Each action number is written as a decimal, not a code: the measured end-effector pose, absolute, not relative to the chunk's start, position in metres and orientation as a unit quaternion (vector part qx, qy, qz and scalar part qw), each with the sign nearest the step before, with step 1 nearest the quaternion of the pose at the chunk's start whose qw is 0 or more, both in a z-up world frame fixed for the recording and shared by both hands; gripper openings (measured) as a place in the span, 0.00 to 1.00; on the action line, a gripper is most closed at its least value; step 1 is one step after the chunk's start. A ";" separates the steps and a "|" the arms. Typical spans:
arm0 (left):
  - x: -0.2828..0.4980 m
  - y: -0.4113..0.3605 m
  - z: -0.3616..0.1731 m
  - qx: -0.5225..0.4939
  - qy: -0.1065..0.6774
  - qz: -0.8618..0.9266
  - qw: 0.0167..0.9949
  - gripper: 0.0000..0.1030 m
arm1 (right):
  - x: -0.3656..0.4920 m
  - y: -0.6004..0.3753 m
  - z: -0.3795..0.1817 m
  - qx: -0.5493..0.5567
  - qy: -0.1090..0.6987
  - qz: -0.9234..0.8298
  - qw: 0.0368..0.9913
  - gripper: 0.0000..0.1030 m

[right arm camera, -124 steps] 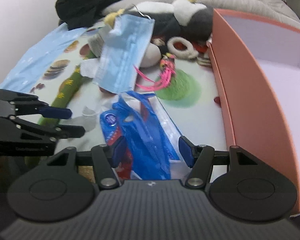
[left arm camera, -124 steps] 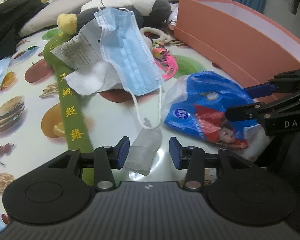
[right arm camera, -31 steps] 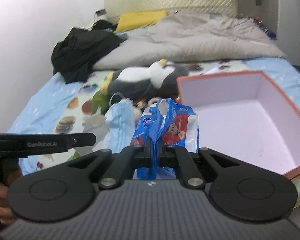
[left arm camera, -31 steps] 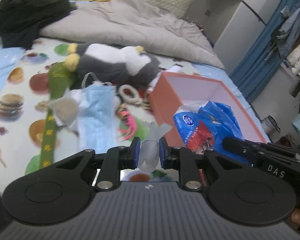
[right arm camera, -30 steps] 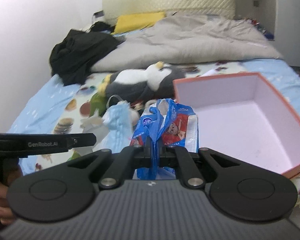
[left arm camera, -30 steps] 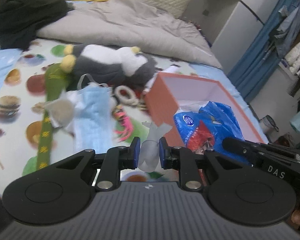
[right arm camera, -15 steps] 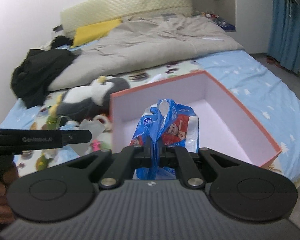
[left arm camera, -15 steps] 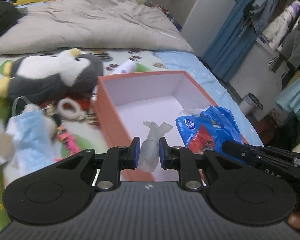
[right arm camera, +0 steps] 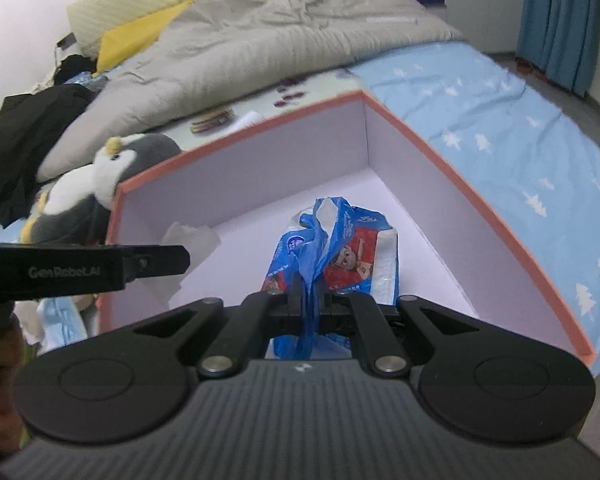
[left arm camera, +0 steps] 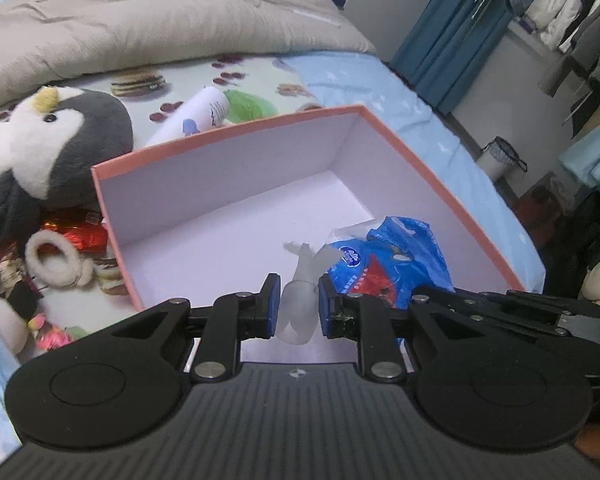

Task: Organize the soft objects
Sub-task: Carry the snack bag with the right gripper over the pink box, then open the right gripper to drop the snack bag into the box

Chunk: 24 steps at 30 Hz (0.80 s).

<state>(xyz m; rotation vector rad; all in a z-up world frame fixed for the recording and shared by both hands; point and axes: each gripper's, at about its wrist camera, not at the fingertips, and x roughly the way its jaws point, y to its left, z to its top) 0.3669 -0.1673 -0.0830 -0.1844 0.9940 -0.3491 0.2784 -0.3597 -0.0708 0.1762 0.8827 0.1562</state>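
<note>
The salmon-pink box [left arm camera: 452,196] with its pale lilac inside sits open on the bed [right arm camera: 520,120], and both held things hang over its floor. The left tool [left arm camera: 296,308] has its blue pads pressed narrowly against a crumpled translucent plastic piece [left arm camera: 300,300], which stands up between them with its frayed top reaching toward the middle of the box. Just beside it, on its right in the left wrist view, the blue plastic pack [left arm camera: 388,260] with a red cartoon panel hangs from the right tool [right arm camera: 310,300], whose jaws are pinched fully together on a twisted fold of the blue wrapper. In the right wrist view the pack [right arm camera: 340,256] hangs above the near part of the box floor, and the left tool [right arm camera: 156,260] comes in from the left as a dark bar with the whitish plastic piece [right arm camera: 192,240] showing behind its tip. Whether either thing touches the box floor cannot be told.

Outside the box's left wall lies a grey and white plush penguin [left arm camera: 48,152], close against the corner. Below it sit a cream fluffy hair tie [left arm camera: 56,258], red foil wrappers [left arm camera: 80,232] and a pink tassel [left arm camera: 52,336]. A white tube [left arm camera: 196,114] lies behind the far wall. A grey quilt [left arm camera: 160,20] covers the head of the bed, and blue curtains [left arm camera: 452,40] hang at the right.
</note>
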 end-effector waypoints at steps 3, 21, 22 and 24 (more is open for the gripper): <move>0.382 -0.168 -0.094 -0.087 0.487 -0.163 0.854 0.24 | 0.289 -0.365 -0.081 0.111 0.440 0.076 0.888 0.09; 0.317 -0.145 -0.046 -0.079 0.453 -0.162 0.873 0.34 | 0.234 -0.363 -0.045 0.116 0.421 0.062 0.897 0.45; 0.308 -0.143 -0.042 -0.079 0.449 -0.161 0.875 0.34 | 0.227 -0.361 -0.041 0.116 0.417 0.064 0.899 0.45; 0.291 -0.137 -0.035 -0.080 0.443 -0.160 0.879 0.34 | 0.212 -0.357 -0.034 0.116 0.410 0.066 0.902 0.45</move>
